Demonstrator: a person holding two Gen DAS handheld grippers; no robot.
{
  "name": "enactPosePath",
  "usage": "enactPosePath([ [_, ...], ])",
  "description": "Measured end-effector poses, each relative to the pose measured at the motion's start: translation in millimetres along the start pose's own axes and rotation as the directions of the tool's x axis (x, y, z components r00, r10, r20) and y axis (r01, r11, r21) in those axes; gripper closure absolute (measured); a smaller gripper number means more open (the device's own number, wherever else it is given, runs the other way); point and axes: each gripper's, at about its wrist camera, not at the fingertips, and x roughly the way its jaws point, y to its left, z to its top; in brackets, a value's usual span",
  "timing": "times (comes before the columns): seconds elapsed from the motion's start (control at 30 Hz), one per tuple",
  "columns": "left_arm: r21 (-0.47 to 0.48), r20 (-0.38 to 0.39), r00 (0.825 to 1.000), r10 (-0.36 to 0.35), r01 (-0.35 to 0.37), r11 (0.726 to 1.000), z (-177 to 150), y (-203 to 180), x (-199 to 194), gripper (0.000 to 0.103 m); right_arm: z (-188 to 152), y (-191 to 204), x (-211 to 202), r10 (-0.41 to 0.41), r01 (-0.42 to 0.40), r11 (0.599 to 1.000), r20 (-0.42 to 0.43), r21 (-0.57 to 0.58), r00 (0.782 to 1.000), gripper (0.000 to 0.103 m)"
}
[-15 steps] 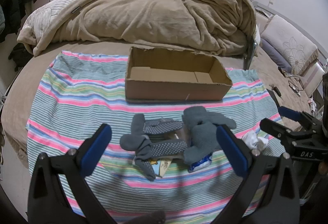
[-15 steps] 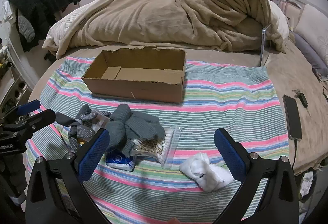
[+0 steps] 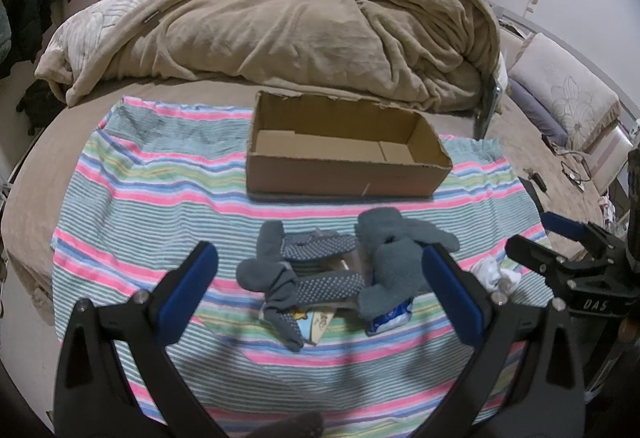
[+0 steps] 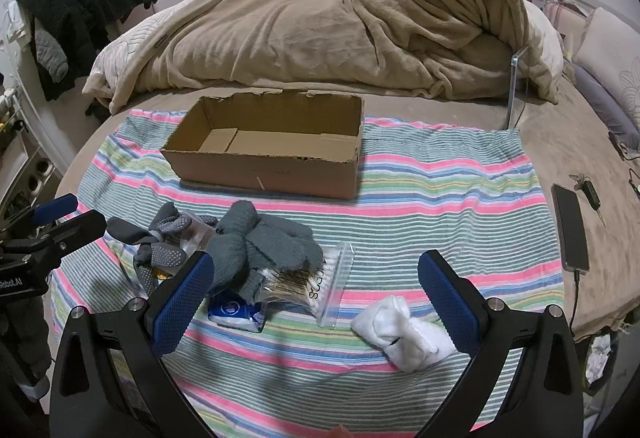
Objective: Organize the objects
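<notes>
A: Fingers?
B: Left gripper (image 3: 318,280) and right gripper (image 4: 314,288) both spread wide, holding nothing.
A: The socks?
B: Grey socks (image 3: 384,258) heaped at twelve o'clock, cardboard box (image 3: 344,177) beyond, same bearing.

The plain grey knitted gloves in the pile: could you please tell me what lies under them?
Under the plain grey knitted gloves show a clear zip bag of cotton swabs and a blue-and-white packet; their covered parts stay hidden.

A matt, rough-edged cardboard box (image 4: 272,153) sits on a striped woven cloth (image 4: 440,197), beside knitted grey gloves (image 4: 268,246) and a glossy clear plastic bag (image 4: 332,286). A plush beige blanket (image 4: 340,37) lies behind.
</notes>
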Motion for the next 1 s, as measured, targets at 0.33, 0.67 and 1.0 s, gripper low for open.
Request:
enactPosePath([
  [0.33, 0.005, -0.013, 1.0, -0.019, 0.019, 1.0, -3.5, -0.5, -0.4, 0.0, -2.4, 1.5, -1.5, 0.004, -0.004, 1.0, 0.0, -0.002, 1.0, 0.0],
  [0.67, 0.004, -0.004, 1.0, -0.024, 0.024, 1.0, -2.1, 0.7, -1.5, 0.0, -3.4, 2.7, -3.3, 0.004, -0.004, 1.0, 0.003, 0.0, 1.0, 0.0],
  [1.0, 0.009, -0.002, 0.999, -0.036, 0.036, 0.999, -3.0, 0.7, -2.6, 0.0, -2.2, 2.6, -4.1, 0.007, -0.007, 1.0, 0.003, -0.001, 1.0, 0.0],
])
